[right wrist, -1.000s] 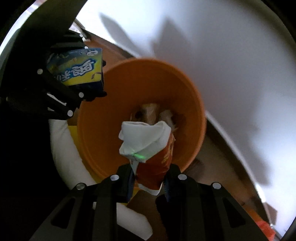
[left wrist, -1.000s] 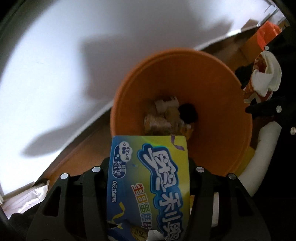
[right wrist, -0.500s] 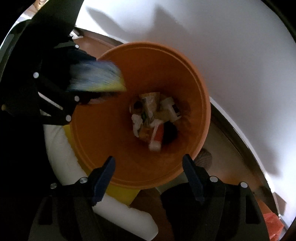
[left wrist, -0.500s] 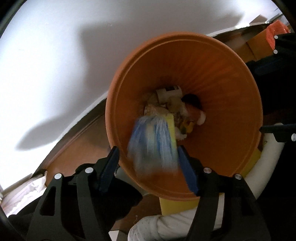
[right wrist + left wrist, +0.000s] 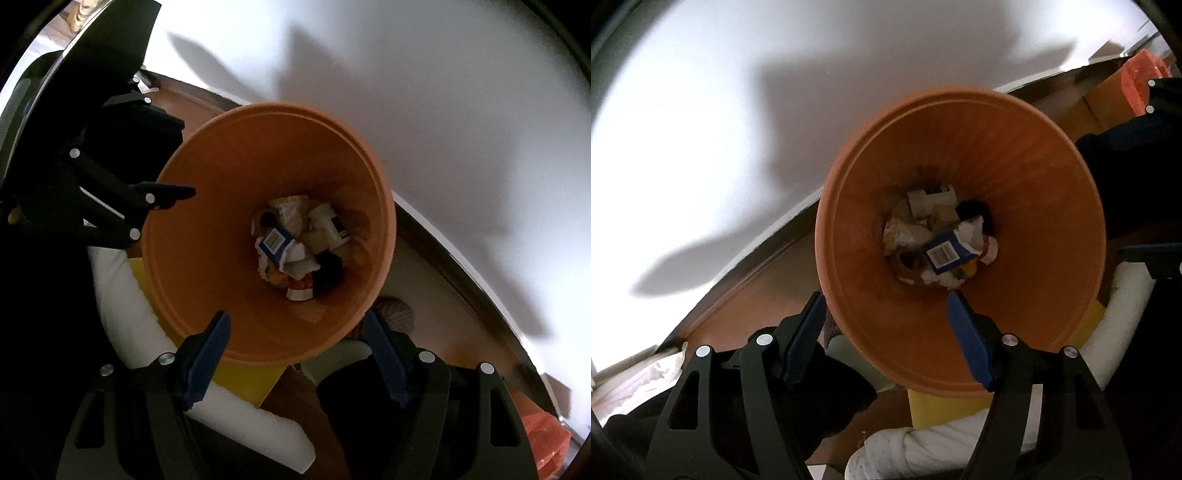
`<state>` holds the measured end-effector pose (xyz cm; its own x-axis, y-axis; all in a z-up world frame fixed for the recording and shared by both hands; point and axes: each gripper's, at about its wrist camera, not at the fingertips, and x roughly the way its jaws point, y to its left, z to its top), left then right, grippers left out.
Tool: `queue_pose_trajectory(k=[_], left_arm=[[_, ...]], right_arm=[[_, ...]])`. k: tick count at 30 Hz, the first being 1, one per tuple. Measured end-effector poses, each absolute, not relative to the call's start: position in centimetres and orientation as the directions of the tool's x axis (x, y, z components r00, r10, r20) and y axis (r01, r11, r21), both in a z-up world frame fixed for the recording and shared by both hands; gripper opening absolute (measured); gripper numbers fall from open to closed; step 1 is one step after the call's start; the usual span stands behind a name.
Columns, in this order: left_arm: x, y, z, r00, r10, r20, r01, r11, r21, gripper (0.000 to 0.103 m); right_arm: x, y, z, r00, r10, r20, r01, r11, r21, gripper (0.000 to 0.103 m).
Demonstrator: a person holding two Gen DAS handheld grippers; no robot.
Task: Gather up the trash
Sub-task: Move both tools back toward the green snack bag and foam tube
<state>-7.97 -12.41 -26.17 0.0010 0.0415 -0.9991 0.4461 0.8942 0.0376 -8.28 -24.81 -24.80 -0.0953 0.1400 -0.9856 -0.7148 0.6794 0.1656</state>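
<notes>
An orange trash bin (image 5: 1052, 206) stands on the floor by a white wall; it also shows in the right wrist view (image 5: 207, 236). At its bottom lies a pile of trash with the blue snack box (image 5: 947, 253) barcode side up, also seen from the right (image 5: 275, 240), and the red-and-white wrapper (image 5: 301, 290). My left gripper (image 5: 886, 310) is open and empty above the bin's near rim. My right gripper (image 5: 297, 332) is open and empty above the bin's rim. The left gripper (image 5: 162, 194) shows at the bin's left edge in the right wrist view.
A white wall (image 5: 720, 129) rises behind the bin above a brown wooden floor (image 5: 768, 291). A white cushion (image 5: 125, 314) and a yellow object (image 5: 243, 380) lie beside the bin. An orange bag (image 5: 1141, 79) sits at the far right.
Both grippers opened. The blue snack box fell from the left gripper and the red-and-white wrapper from the right gripper into the bin, where both now rest.
</notes>
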Motion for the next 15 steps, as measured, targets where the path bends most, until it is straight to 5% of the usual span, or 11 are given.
queue_pose_trajectory(k=[8, 15], left_arm=[[-9.2, -11.6, -20.6, 0.088, -0.082, -0.993, 0.444, 0.896, -0.035, 0.067], [-9.5, -8.1, -10.9, 0.336, -0.145, -0.931, 0.373, 0.928, -0.010, 0.067]], right_arm=[[-9.1, -25.4, -21.4, -0.033, 0.181, -0.983, -0.722, 0.676, 0.149, 0.073], [-8.5, -26.8, -11.7, 0.119, 0.322, -0.939, -0.736, 0.664, 0.134, 0.078]])
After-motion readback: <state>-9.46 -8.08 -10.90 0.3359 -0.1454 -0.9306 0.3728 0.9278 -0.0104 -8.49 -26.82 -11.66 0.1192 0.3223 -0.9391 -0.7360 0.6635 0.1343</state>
